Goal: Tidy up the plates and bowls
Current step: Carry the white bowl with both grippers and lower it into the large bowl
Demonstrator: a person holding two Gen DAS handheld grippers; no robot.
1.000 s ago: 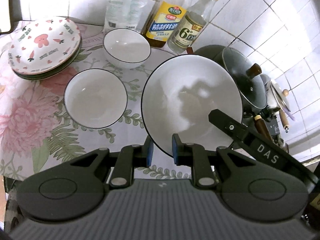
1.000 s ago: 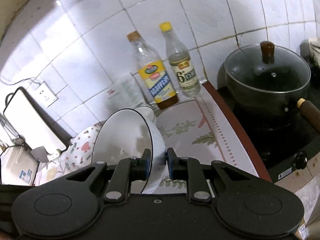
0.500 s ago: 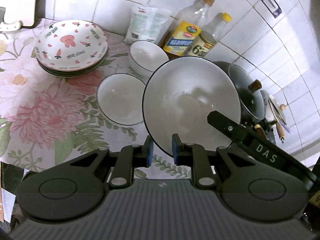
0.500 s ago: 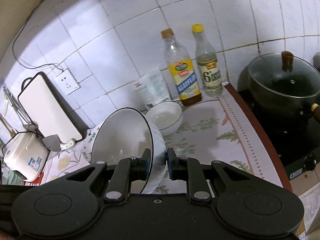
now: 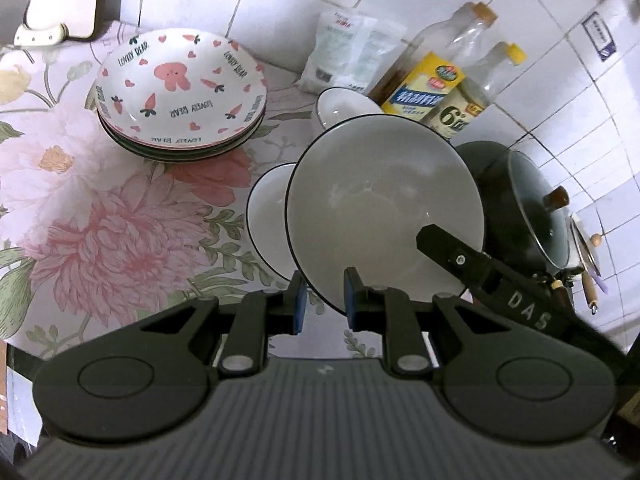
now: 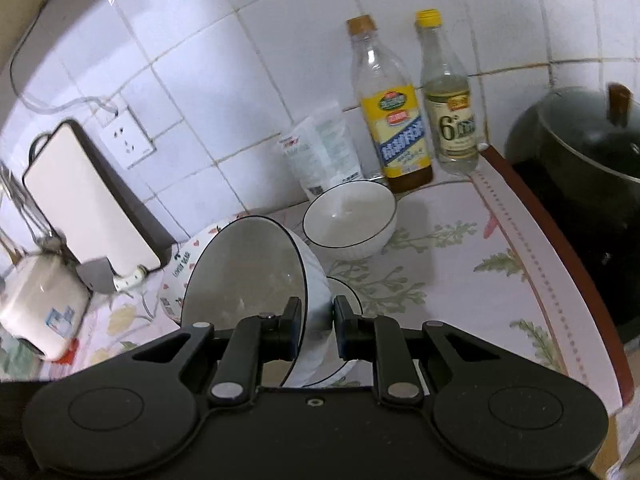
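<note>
- The large white bowl [image 5: 384,208] is held off the floral counter [image 5: 100,216], tilted, its near rim between the narrowed fingers of the left gripper [image 5: 322,300].
- The same bowl's wall [image 6: 248,280] is pinched by the right gripper [image 6: 316,328].
- A small bowl [image 5: 266,224] is seen partly beneath it.
- A second small bowl [image 6: 352,220] is noted before the bottles [image 6: 394,120].
- Stacked patterned plates [image 5: 180,92] are seen well left.
</note>
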